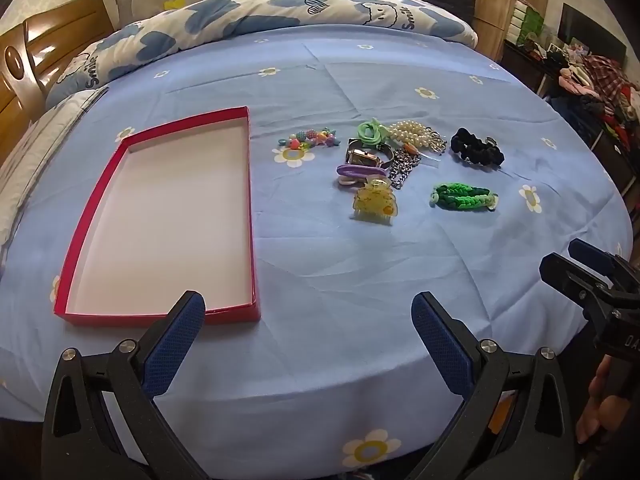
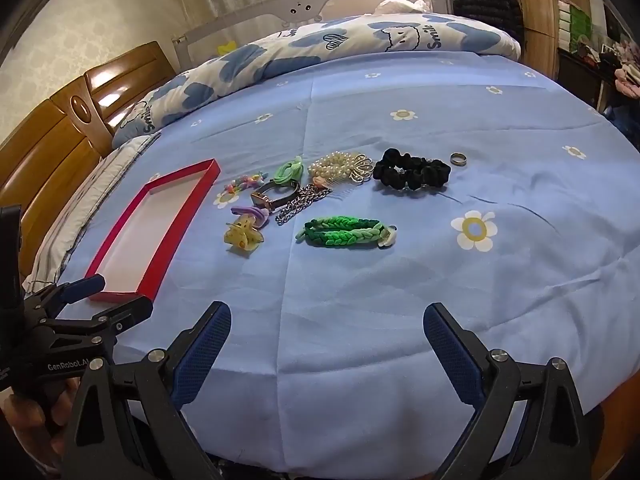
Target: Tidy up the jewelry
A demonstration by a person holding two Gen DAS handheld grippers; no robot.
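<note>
With both sets of fingers spread wide and empty, I judge my right gripper [image 2: 327, 346] nearer the braided green cord bracelet [image 2: 345, 233], lying crosswise ahead on the bed.

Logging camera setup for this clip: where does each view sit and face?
Left wrist: on the left gripper, angled down over the bed's near edge toward the red box; open jaws, right gripper at right.
Right wrist: on the right gripper, facing the green braided bracelet; left gripper at left.
Shared: box, jewelry.
</note>
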